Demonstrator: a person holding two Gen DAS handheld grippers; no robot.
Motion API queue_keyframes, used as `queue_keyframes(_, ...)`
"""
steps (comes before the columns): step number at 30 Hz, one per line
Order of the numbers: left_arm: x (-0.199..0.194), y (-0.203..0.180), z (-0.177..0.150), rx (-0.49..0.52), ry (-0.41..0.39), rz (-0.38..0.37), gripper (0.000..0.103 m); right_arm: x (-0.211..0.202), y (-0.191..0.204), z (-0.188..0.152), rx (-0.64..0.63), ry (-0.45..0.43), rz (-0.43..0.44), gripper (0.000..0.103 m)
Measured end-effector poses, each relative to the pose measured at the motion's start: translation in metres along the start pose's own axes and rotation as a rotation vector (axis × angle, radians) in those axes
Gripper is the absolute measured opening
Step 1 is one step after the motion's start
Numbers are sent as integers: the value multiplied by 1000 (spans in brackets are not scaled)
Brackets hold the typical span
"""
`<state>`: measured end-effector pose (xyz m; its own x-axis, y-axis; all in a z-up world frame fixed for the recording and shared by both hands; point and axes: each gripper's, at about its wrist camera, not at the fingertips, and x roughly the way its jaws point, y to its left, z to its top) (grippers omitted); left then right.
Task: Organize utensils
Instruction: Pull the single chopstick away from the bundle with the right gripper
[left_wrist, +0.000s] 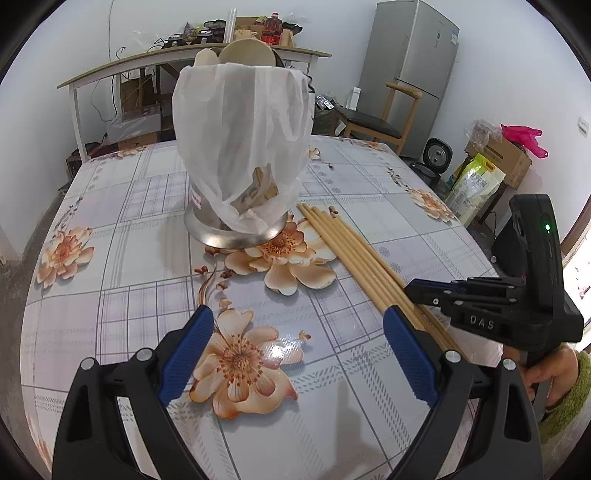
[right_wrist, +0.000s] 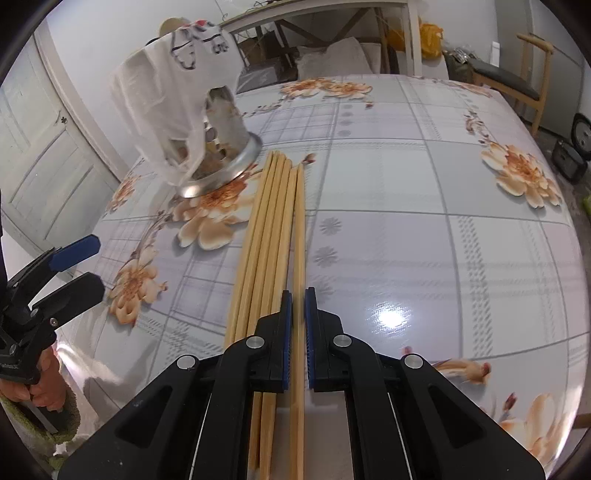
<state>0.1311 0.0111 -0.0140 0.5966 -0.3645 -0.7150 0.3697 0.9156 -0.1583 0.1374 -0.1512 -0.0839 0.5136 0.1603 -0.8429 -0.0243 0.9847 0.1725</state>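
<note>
Desk (left_wrist: 147, 206): covered in a flowered, checked cloth; everything I am working with sits on it.
Utensil holder (left_wrist: 236, 232): a metal cylinder with a flared base, draped in a white plastic bag (left_wrist: 240, 129), standing upright toward the far side of the desk. Wooden utensil heads (left_wrist: 243, 53) poke out of its top, so some items are already stowed.
Chopsticks (right_wrist: 273, 229): a loose bundle of long wooden sticks lying flat on the desk, their far tips just beside the holder's base, their near ends running under my right hand-held gripper.
Progress: I judge the job partly done; the chopsticks remain out on the desk and none is lifted yet.
Right hand-held gripper (right_wrist: 298, 295): low over the near part of the bundle, pointing along the sticks, fingers drawn nearly together around the rightmost stick; I cannot tell whether they actually pinch it.
Left hand-held gripper (left_wrist: 295, 325): fingers spread wide, holding nothing, hovering over the bare cloth near the bundle, aimed toward the holder.
Next: I expect to lift that stick and carry it to the holder.
</note>
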Motion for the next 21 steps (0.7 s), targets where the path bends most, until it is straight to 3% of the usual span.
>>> queue_keyframes(9,6,-8,1,-15,-1,-49,91,-8,-31,0,105,-34,-96,5)
queue_keyframes(14,23,-28,4,13,10,-73,91,-13,-58,-1,221,-50,-67,5)
queue_keyframes(21,48,-55,4,102,58,-8,91,-13,-57,-3,220,-64,-65,5)
